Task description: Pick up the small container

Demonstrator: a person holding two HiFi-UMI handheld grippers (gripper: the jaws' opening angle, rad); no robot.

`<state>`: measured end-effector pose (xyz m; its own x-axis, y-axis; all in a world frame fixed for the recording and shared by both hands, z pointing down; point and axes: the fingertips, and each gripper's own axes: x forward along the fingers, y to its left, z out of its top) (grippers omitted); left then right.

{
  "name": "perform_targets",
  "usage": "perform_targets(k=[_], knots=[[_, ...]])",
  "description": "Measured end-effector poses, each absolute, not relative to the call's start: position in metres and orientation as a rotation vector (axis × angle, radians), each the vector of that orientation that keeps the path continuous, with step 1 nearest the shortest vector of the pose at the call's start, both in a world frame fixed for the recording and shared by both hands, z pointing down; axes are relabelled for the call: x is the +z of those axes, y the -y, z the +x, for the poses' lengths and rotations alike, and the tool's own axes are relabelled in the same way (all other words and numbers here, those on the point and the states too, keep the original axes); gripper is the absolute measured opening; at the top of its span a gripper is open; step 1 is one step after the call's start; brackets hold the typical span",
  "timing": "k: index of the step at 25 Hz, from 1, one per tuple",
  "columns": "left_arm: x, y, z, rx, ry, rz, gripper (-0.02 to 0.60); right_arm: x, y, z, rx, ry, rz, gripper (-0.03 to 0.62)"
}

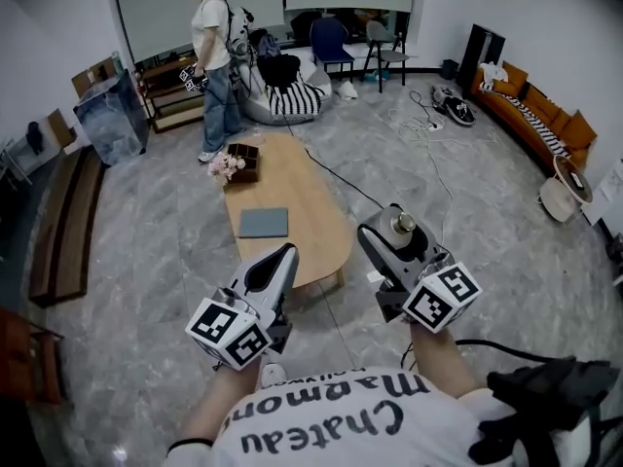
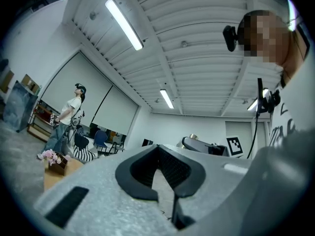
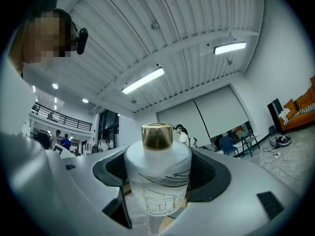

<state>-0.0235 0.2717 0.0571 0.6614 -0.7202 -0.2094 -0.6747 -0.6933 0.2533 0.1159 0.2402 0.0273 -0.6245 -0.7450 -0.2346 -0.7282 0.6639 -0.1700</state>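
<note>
The small container [image 3: 157, 181], a frosted white bottle with a line drawing and a gold cap, stands upright between the jaws of my right gripper [image 3: 158, 193], which is shut on it. In the head view the container [image 1: 402, 224] shows at the tip of the right gripper [image 1: 394, 230], held above the floor to the right of the table. My left gripper [image 1: 288, 252] is held beside it at the table's near end. Its jaws are together with nothing between them, and in the left gripper view the left gripper [image 2: 165, 173] points up across the room.
A long wooden table [image 1: 310, 224] lies ahead with a grey mat [image 1: 264, 223] and a box of pink flowers [image 1: 237, 163] on it. A person [image 1: 214, 56] stands beyond its far end. An orange sofa [image 1: 531, 115] lines the right wall, and cables cross the floor.
</note>
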Motion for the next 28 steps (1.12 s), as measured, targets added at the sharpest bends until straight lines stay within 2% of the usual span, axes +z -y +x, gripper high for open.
perform_targets(k=[10, 28], knots=[[0.064, -0.300, 0.028, -0.445, 1.180, 2.710, 0.014, 0.035, -0.261, 0.173, -0.084, -2.608, -1.188, 0.334], [0.058, -0.308, 0.053, -0.471, 1.206, 2.734, 0.014, 0.032, -0.268, 0.199, -0.044, -2.614, -1.166, 0.334]])
